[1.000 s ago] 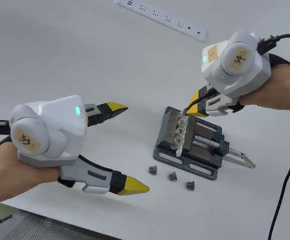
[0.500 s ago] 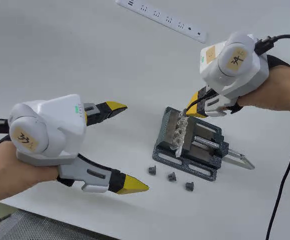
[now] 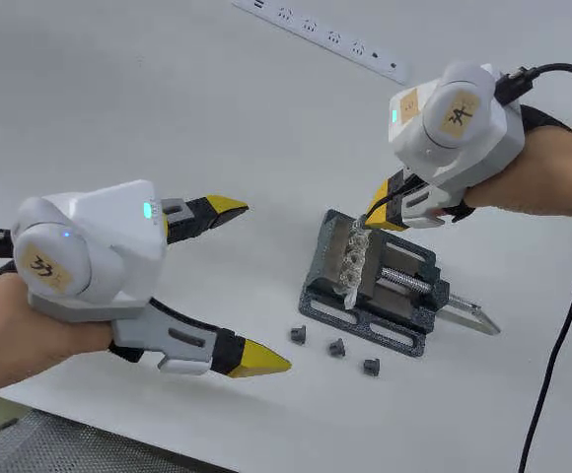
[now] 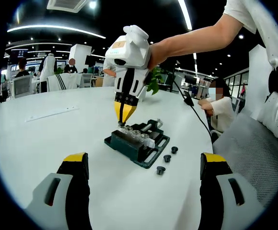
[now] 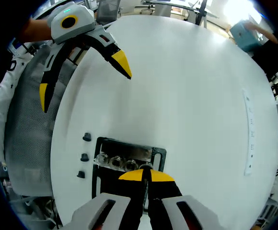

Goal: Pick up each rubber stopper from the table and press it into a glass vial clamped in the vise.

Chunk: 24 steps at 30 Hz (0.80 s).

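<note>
Head view: positioned above, facing forward and down on the white worktop [image 3: 168, 99]. Left gripper view: set low, facing level across the worktop toward the dark metal vise [image 4: 136, 143], well back from it. Right gripper view: close above the vise, facing steeply down. All three views share the vise

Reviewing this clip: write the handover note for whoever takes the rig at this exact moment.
Left gripper: open, empty, above the table, away from the vise.
Right gripper: shut, tips down on the end one of the glass vials clamped in the vise; any stopper between them is hidden.
Three rubber stoppers lie loose on the table beside the vise.
Done: unclear; the other vials look open.
Left: press the three stoppers into vials.
</note>
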Each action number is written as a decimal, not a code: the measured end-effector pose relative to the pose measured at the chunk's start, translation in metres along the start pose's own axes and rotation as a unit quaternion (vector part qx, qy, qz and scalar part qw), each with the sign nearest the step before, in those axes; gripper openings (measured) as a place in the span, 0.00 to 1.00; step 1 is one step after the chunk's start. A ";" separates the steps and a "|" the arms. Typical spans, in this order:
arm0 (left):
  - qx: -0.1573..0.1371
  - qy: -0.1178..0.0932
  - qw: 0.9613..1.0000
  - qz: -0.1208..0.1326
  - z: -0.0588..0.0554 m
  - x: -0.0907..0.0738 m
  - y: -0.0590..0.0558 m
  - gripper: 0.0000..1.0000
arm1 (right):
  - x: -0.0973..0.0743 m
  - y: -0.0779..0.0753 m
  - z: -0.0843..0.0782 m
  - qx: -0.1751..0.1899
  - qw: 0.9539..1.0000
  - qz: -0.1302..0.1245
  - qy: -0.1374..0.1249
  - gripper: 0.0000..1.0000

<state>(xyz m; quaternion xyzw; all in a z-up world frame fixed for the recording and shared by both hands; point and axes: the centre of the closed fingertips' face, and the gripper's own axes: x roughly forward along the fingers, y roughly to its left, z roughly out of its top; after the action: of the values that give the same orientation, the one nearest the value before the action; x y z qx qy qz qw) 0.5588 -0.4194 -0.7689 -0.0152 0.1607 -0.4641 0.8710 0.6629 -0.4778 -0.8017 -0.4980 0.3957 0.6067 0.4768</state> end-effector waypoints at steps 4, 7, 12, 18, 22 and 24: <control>0.001 -0.002 1.000 -0.001 0.001 0.001 0.000 0.96 | 0.000 -0.001 -0.001 -0.005 1.000 -0.003 0.005 0.00; 0.001 -0.002 1.000 0.000 0.002 0.001 0.000 0.96 | 0.001 0.000 -0.001 -0.002 1.000 -0.002 0.004 0.00; 0.005 -0.002 1.000 -0.001 0.005 0.003 -0.001 0.96 | 0.001 0.001 0.000 -0.007 1.000 -0.003 0.009 0.00; 0.011 -0.003 1.000 -0.004 0.010 0.004 -0.003 0.96 | 0.002 0.002 0.001 -0.021 0.999 -0.024 0.018 0.00; 0.014 -0.002 1.000 -0.006 0.012 0.003 -0.005 0.96 | 0.001 0.000 0.002 -0.019 0.999 -0.031 0.008 0.00; 0.016 0.000 1.000 -0.006 0.013 0.002 -0.008 0.96 | 0.000 0.000 0.004 0.000 1.000 -0.025 -0.001 0.00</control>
<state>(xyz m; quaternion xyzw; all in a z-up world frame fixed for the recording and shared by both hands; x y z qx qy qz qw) 0.5576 -0.4272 -0.7558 -0.0020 0.1532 -0.4720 0.8682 0.6616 -0.4742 -0.8009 -0.5068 0.3826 0.5952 0.4924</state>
